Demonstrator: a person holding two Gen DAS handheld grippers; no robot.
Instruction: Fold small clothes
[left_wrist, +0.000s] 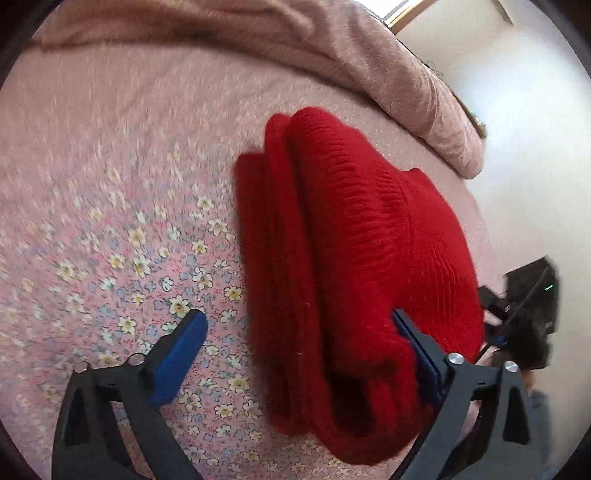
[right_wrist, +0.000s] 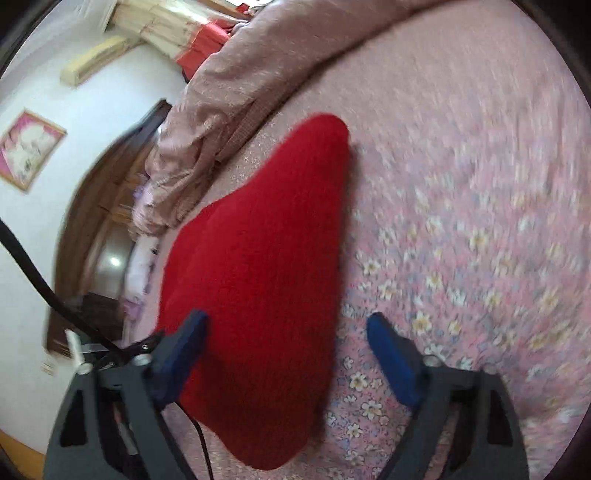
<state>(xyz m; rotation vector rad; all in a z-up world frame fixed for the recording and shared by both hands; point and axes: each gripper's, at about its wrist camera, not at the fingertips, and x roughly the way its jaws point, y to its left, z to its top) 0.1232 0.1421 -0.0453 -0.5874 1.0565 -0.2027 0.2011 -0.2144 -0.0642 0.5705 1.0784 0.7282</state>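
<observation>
A folded red knitted garment (left_wrist: 354, 236) lies on the pink flowered bedsheet (left_wrist: 122, 229), several layers stacked along its left edge. My left gripper (left_wrist: 297, 325) hangs open just over the garment's near end; its blue pads (left_wrist: 181, 354) stand wide apart, one over the sheet, the other over the knit. In the right wrist view the same red garment (right_wrist: 258, 280) is a smooth folded slab. My right gripper (right_wrist: 286, 326) is open above its near right edge, nothing pinched between the blue pads (right_wrist: 391, 354).
A rumpled pink blanket (left_wrist: 332, 55) is heaped along the far side of the bed (right_wrist: 221, 92). The other gripper's black body (left_wrist: 528, 314) shows at the right edge. A dark wooden headboard (right_wrist: 99, 206) and white wall stand to the left. A black cable (right_wrist: 33, 266) crosses there.
</observation>
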